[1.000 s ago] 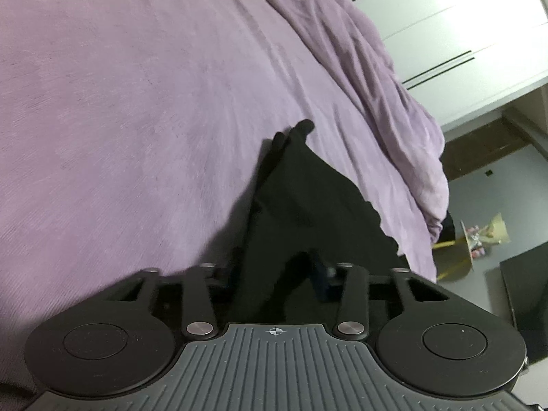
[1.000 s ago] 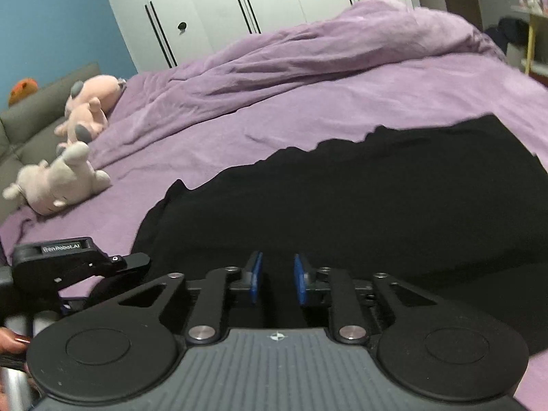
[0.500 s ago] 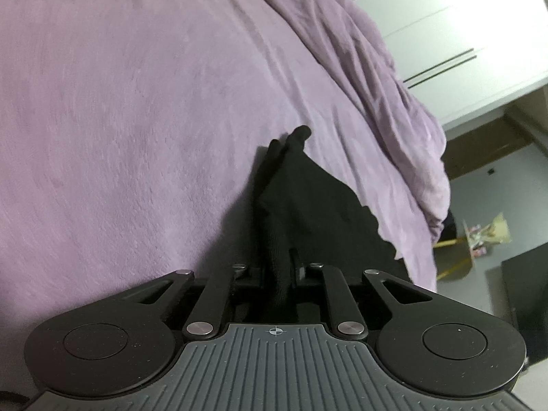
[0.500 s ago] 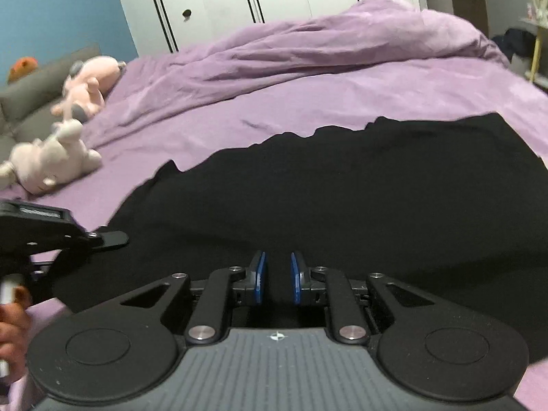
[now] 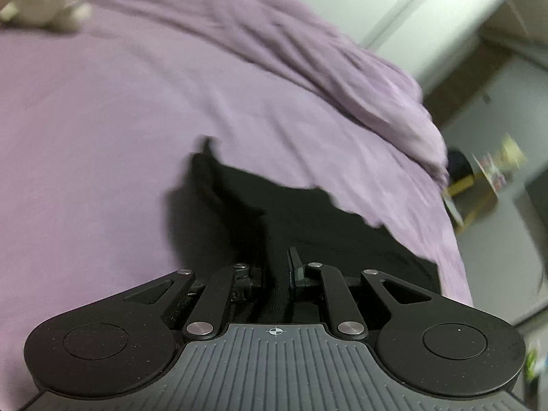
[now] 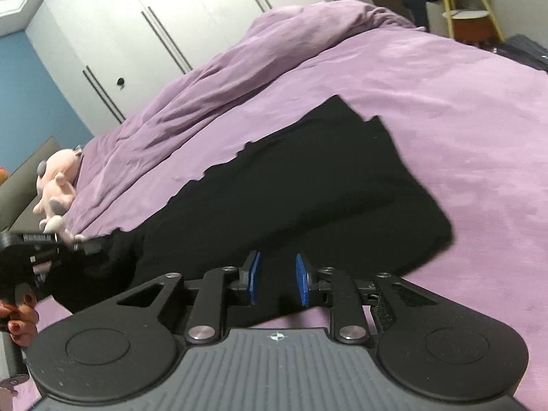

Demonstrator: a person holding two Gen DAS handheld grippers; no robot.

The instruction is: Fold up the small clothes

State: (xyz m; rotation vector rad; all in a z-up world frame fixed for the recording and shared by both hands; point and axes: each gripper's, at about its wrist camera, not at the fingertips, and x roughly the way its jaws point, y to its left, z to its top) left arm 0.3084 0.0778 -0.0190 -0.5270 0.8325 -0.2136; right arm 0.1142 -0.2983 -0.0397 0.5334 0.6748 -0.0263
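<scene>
A black garment (image 6: pixel 308 185) lies spread on the purple bed. In the left wrist view its near edge (image 5: pixel 274 226) is bunched and rises between my fingers. My left gripper (image 5: pixel 276 270) is shut on that edge of the black garment. My right gripper (image 6: pixel 276 277) sits at the garment's near edge with its blue pads (image 6: pixel 254 275) a little apart and black cloth between them; whether they pinch it is unclear. The left gripper also shows in the right wrist view (image 6: pixel 37 250), held by a hand at the garment's left end.
A rumpled purple duvet (image 6: pixel 274 54) lies along the far side of the bed. Plush toys (image 6: pixel 56 191) sit at the left end of the bed, one also in the left wrist view (image 5: pixel 41 3). White wardrobe doors (image 6: pixel 154 34) stand behind. A yellow-legged stool (image 6: pixel 469 17) stands past the bed.
My left gripper closed on the garment's edge and has lifted it. My right gripper tilted and moved right along the near edge, its pads a little wider apart than half a second ago.
</scene>
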